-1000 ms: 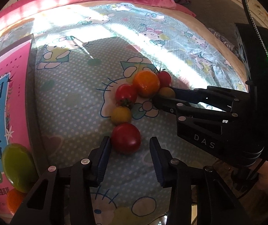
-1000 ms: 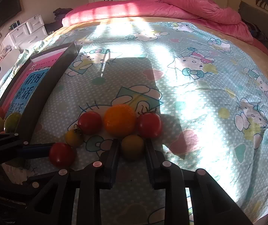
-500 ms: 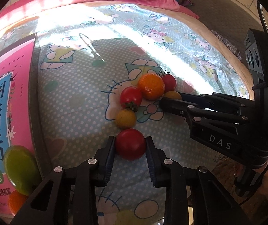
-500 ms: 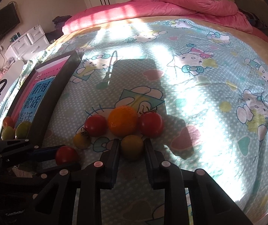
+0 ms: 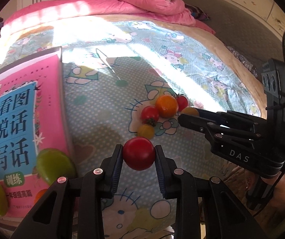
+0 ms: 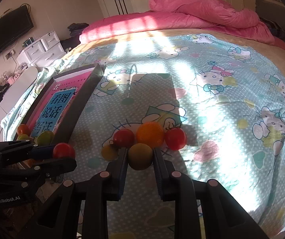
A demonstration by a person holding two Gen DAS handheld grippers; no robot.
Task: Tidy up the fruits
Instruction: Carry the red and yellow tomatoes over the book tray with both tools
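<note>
Judging by how things lie, the sorting is partly done: several green and orange fruits [image 5: 52, 165] already sit on the pink book [image 5: 23, 123] inside its dark tray [image 6: 82, 99], while a cluster is left on the bed. The left tongs [image 5: 138, 155] are closed on a red tomato [image 5: 138, 153], apparently lifted just clear of the sheet (hard to be sure). The right tongs [image 6: 140, 157] pinch a yellow-green fruit [image 6: 140, 156] that touches the orange [image 6: 150, 134]; beside it lie two more red tomatoes [image 6: 175, 138] and a small yellow tomato [image 6: 109, 152]. The bedsheet [image 6: 222, 99] is pale blue with cartoon cats, sunlit in bands, with a pink quilt [image 6: 202, 6] heaped beyond, a white drawer unit [image 6: 40, 51] and wall television [image 6: 9, 29] at the left.
</note>
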